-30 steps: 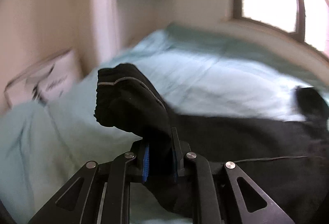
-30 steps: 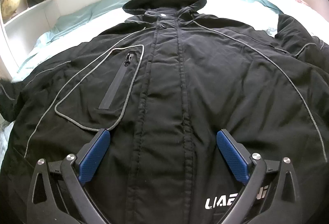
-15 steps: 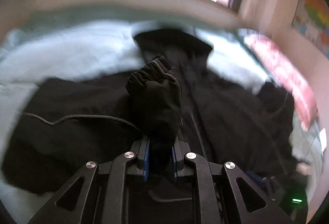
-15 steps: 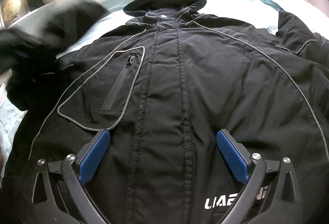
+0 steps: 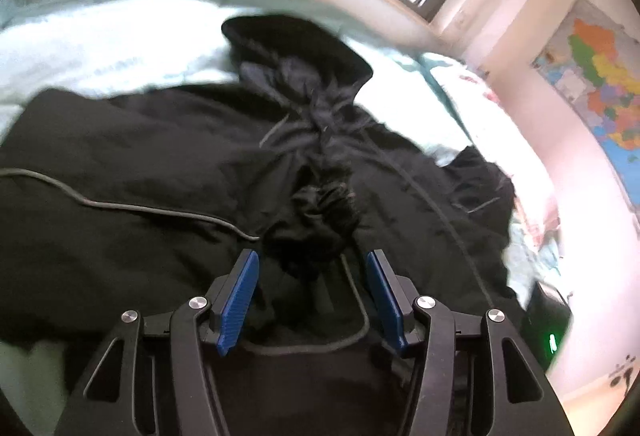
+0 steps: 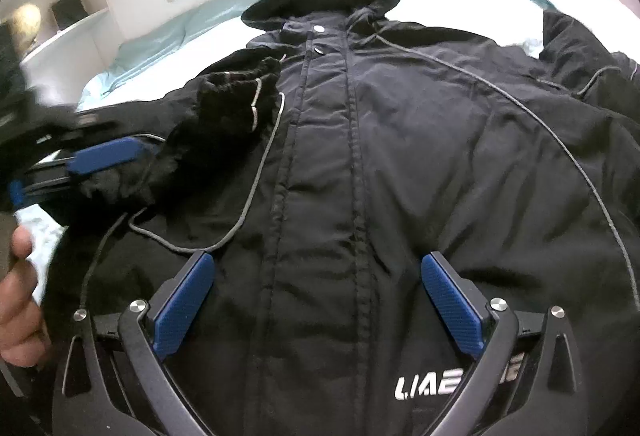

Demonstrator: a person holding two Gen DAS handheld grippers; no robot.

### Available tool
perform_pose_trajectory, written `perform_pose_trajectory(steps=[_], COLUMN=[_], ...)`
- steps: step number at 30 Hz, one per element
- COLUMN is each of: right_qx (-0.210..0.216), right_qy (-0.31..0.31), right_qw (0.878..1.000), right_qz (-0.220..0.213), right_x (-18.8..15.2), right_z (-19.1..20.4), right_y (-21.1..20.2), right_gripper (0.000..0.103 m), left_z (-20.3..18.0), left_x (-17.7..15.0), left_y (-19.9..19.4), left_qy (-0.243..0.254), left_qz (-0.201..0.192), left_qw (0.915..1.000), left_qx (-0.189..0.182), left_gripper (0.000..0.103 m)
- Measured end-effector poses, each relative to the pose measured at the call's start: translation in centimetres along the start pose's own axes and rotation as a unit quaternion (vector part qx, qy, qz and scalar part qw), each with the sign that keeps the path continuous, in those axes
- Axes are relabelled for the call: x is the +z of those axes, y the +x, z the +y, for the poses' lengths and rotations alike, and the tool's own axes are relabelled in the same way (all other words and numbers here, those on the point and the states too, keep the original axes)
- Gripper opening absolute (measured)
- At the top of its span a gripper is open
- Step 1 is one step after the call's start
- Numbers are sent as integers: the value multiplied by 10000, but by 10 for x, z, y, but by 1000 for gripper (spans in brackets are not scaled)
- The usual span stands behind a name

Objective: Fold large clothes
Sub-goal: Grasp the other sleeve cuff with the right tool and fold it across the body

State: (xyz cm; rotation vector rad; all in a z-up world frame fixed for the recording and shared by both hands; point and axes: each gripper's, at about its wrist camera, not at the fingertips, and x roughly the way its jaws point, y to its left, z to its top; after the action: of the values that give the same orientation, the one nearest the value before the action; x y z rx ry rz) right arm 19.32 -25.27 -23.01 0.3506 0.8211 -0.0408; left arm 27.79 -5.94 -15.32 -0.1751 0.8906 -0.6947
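A black padded jacket with grey piping (image 6: 400, 164) is spread on a pale blue bed (image 6: 152, 48), its bunched left sleeve (image 5: 316, 220) laid across the chest between the spread left gripper (image 5: 312, 276), the right gripper (image 6: 316, 292) likewise held wide apart.

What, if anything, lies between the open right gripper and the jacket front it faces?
Nothing visible does. The right gripper hangs open directly over the black jacket, with bare fabric between its fingers. The folded-in sleeve lies on the jacket's chest farther off to one side, beside the open left gripper, not in the way.

Jacket (image 6: 400, 164) hem cut off below; left tool (image 6: 104, 156) blurred; shelf items (image 6: 48, 16) indistinct.
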Motion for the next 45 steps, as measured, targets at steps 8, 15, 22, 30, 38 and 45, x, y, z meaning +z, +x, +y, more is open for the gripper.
perform_pose_trajectory(steps=[8,15,22,30,38,45], right_qx=[643,1059,492,-145,-537,-252], right_qy=[32,756,-474,-811,-141,572], right_qw=[9978,9869,9972,9943,9981,9961], right_qz=[180,957,306,-670,-272,623], right_x=[79,110,122,172,177,117], right_z=[21,22,57,-3,-148,-220], right_y=[-23,59,41,-49,-38,15], right_gripper=[102,80,32,31,33,48], left_z=[22,47,45,20,6,15], left_x=[-4,-4,12,50,38,15], left_y=[-56,-69,-67,-40,59,100], left_qy=[171,208,551,424,297,639], left_qz=[-484,-522,-651,-692,397,710], left_qw=[9921,9827,9627,9688,9828,9751], left_qx=[1144,1765,2569,2342,1781,2002], left_gripper=[64,64,64,64,64,64])
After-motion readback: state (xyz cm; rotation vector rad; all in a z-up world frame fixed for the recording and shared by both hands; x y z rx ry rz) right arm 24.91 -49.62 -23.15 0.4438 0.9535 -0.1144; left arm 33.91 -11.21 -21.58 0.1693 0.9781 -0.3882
